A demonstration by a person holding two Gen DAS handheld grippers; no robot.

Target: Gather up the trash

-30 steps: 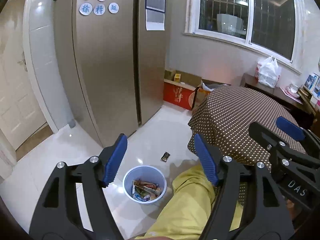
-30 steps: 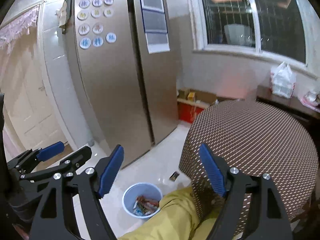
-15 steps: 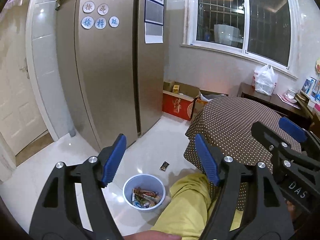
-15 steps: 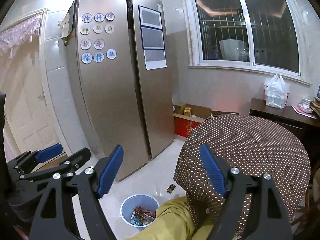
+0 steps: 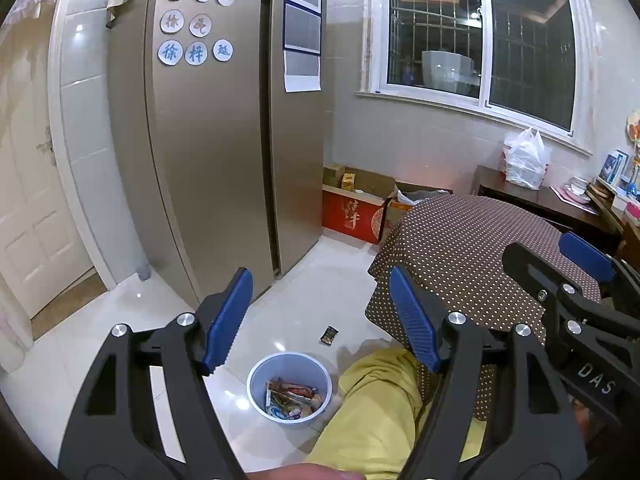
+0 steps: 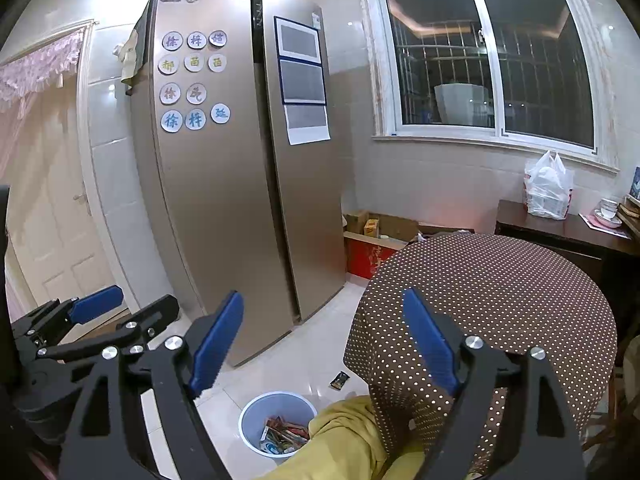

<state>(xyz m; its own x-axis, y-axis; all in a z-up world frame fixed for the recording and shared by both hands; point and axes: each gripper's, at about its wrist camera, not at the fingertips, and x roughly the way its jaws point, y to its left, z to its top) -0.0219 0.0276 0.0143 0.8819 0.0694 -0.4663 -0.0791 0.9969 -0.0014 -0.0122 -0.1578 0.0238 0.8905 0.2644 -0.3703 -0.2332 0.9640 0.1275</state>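
Both tongs gape wide, empty: left gripper [image 5: 320,316], right gripper [image 6: 322,340]. Small dark wrapper [image 5: 329,335] lies on white floor [image 5: 304,296] at 1 o'clock of blue bin [image 5: 289,389], near it, not picked yet. Bin already holds wrappers, so mostly done, one piece left. Dotted table [image 5: 472,248] edge and yellow knee [image 5: 372,408] crowd 3 o'clock; fridge [image 5: 224,160] at 11; floor between open

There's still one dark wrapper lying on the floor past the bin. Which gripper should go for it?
Left, marginally. Both the left gripper and right gripper are open and empty, held high. The small dark wrapper lies on the white tiles just beyond the round blue-white bin, nearly centred between the left fingers; in the right view it sits right of centre.
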